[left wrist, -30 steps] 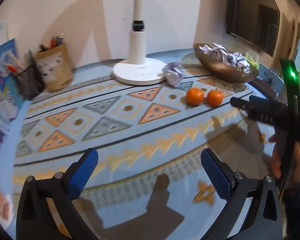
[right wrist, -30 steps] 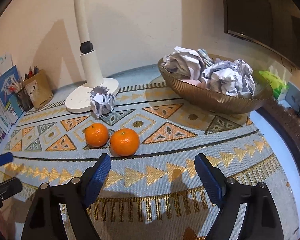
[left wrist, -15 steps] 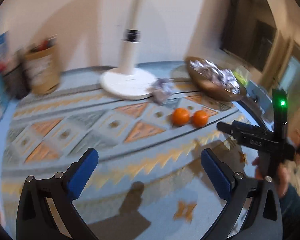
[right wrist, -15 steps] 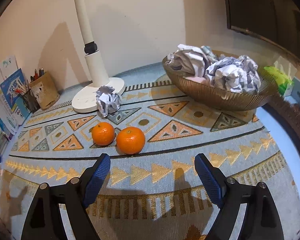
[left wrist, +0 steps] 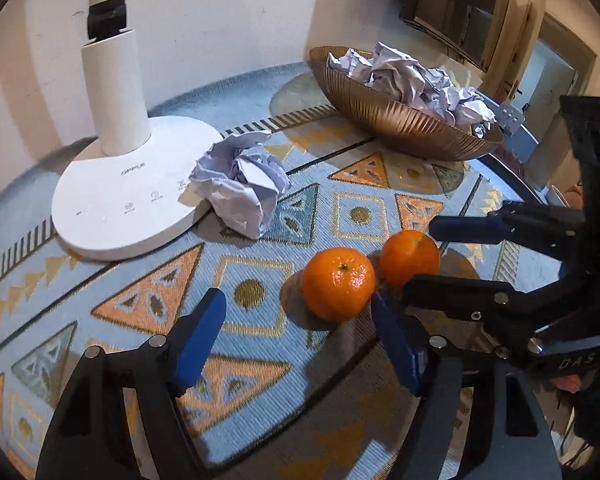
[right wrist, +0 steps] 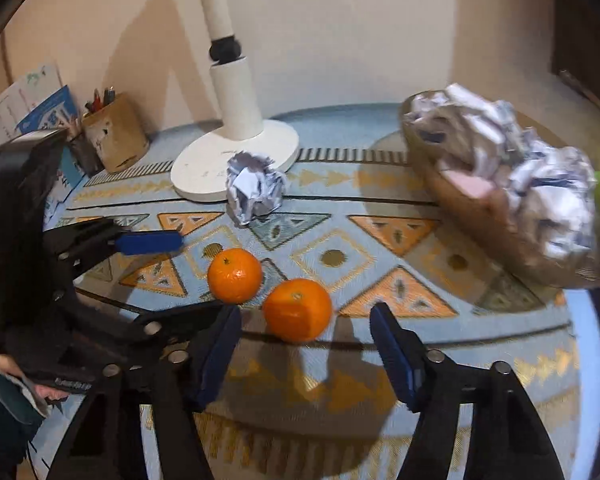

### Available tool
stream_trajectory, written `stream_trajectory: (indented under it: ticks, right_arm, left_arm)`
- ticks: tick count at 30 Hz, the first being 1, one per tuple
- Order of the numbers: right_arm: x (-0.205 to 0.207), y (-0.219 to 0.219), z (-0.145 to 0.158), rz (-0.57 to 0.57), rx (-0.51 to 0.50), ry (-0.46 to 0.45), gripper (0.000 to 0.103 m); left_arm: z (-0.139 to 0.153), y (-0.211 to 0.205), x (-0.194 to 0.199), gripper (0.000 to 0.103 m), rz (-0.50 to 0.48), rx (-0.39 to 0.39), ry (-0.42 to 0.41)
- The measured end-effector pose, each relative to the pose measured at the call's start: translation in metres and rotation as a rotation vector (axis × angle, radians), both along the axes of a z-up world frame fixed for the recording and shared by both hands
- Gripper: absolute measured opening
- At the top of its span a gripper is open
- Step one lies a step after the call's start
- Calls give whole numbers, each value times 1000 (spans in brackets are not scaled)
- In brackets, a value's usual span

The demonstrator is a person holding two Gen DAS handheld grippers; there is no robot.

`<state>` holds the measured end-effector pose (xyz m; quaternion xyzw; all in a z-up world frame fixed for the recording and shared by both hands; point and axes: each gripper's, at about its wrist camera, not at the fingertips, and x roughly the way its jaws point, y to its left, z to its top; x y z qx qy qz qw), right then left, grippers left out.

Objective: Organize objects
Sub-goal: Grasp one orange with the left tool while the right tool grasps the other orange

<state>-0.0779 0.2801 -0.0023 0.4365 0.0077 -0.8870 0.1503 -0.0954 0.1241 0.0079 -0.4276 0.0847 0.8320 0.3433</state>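
Patterned mat point(left wrist: 260, 208) carries gold bowl point(left wrist: 400, 120), paper ball point(left wrist: 240, 188), two round oranges side by side, no long axis, stems up. Left gripper point(left wrist: 296, 336) spread wide behind left orange point(left wrist: 338, 284); right gripper point(right wrist: 304, 340) spread wide around right orange point(right wrist: 298, 309).

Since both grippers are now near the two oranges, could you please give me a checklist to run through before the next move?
1. Left gripper open wide enough for fruit: ok, its jaws stand apart and empty.
2. Right gripper open: ok, empty too.
3. Each gripper lined up with its own round orange fruit: ok; the left orange sits ahead of the left gripper, the right orange ahead of the right.
4. Oranges apart enough for fingers between them: cannot tell; they look nearly touching.
5. Grippers clear of each other: not ok, their fingers crowd together between the fruits.
6. Room in the ribbed bronze bowl: cannot tell; crumpled white paper is piled in it.
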Motion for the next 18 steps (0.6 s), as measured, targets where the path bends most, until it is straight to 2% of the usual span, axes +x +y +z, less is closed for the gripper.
stream_trajectory:
  ticks: [2, 4, 6, 8, 9, 15, 18]
  right_arm:
    - [-3, 8, -7, 4, -59, 3, 60]
    - [-7, 15, -13, 4, -126, -19, 54]
    - [-13, 19, -15, -7, -147, -43, 46]
    - [-16, 23, -17, 0, -188, -64, 40]
    - [-15, 24, -16, -4, -193, -62, 40]
    - [-4, 32, -5, -17, -217, 16, 39]
    - [4, 41, 1, -38, -225, 44, 39]
  left_arm:
    - [1, 5, -3, 71, -13, 1, 3]
    - [1, 12, -4, 64, -31, -3, 3]
    - [-1, 19, -4, 63, -46, -24, 20]
    - [-2, 27, -1, 48, -69, -50, 51]
    - [-2, 30, 1, 35, -82, -52, 56]
    - [7, 22, 22, 33, -69, -72, 71]
    - [16, -2, 41, 33, -14, -12, 29]
